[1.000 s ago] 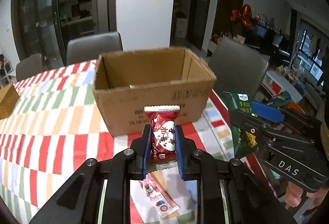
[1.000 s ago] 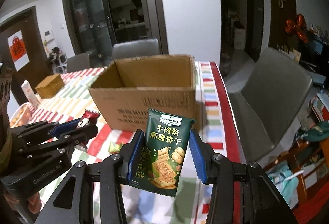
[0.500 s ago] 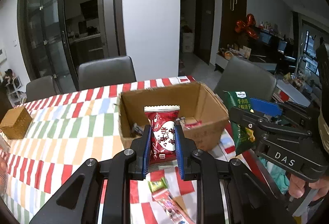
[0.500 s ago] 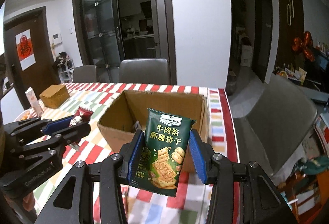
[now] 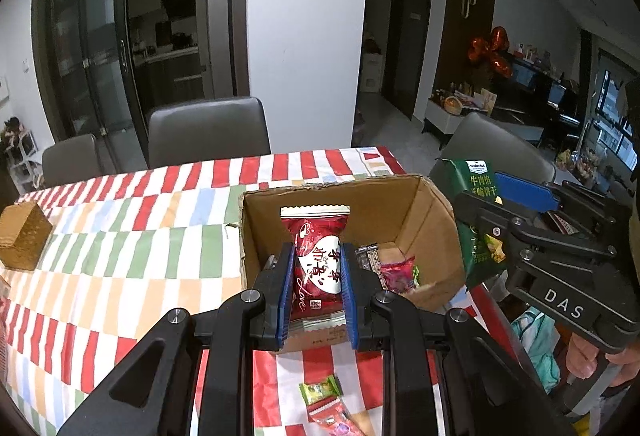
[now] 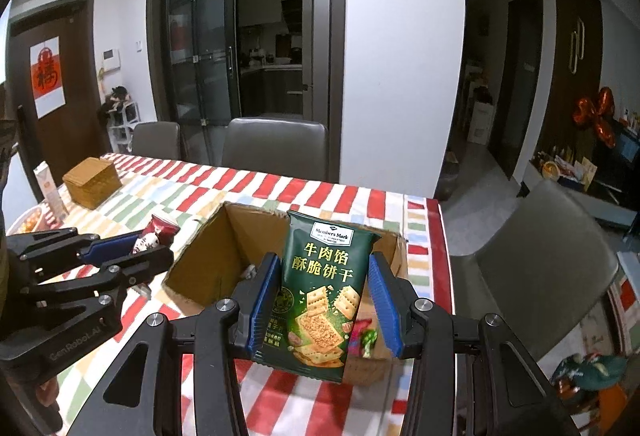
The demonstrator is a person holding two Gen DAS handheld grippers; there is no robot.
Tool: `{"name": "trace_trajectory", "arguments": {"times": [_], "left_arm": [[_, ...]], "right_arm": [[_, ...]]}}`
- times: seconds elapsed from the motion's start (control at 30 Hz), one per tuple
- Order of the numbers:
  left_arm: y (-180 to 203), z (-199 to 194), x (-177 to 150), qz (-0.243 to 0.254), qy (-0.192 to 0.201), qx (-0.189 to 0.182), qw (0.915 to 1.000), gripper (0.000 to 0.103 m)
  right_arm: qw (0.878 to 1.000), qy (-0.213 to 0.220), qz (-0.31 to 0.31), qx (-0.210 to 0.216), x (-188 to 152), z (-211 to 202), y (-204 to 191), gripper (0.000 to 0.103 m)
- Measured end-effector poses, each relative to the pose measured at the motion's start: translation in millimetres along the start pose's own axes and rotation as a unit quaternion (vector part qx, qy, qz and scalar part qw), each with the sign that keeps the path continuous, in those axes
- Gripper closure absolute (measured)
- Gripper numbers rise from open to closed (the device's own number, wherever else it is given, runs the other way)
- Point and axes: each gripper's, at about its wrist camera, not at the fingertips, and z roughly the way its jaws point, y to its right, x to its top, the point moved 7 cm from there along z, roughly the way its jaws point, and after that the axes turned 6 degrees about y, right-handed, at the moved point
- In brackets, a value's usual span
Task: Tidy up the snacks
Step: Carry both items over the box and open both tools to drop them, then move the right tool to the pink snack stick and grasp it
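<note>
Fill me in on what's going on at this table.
A person is sorting snacks into a cardboard box with two hand-held grippers. The left gripper is shut on a red packet, held over the box's near side. The right gripper is shut on a green cracker bag, also held by the box. A few snacks already lie inside, and a couple of candies remain on the striped tablecloth.

striped tablecloth (image 5: 120,236) across the middle of the frame | woven basket (image 5: 22,236) at far left edge on the cloth | two grey chairs (image 5: 208,132) behind the table, centre | glass doors (image 6: 200,48) upper left | red balloons (image 6: 596,114) right | red door sign (image 6: 47,76) far left
</note>
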Motion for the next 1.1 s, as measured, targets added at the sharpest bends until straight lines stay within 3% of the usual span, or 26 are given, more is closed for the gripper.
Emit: {"name": "trace_trajectory", "arguments": {"times": [0.3,0.37,0.4,0.47,0.87,1.1], "left_arm": [[-2.5,31.2,6.4,0.017,-0.018,0.012,0.9996,0.080],[-5.0,37.1,6.9,0.022,-0.022,0.026,0.9992,0.065],[-6.5,38.4,6.7,0.025,-0.023,0.035,0.9988,0.053],[-8.4,37.9,5.7,0.034,-0.020,0.050,0.9980,0.051],[-12.1,-12.3,-22.2,0.035,-0.004,0.068,0.9971,0.047],[-21.1,-50.3,-47.6,0.012,0.006,0.076,0.9971,0.044]], "right_arm": [[1.000,-0.021,-0.007,0.001,0.4,30.3,2.8,0.057],[1.000,-0.025,-0.004,0.001,-0.3,36.0,4.2,0.057],[1.000,-0.027,-0.005,0.002,-1.4,39.0,3.9,0.056],[0.999,-0.035,-0.005,-0.004,-5.7,43.7,5.1,0.048],[1.000,-0.023,-0.010,0.014,-32.7,6.3,-16.7,0.046],[0.999,-0.019,-0.011,0.034,-48.9,-20.9,-38.3,0.046]]}}
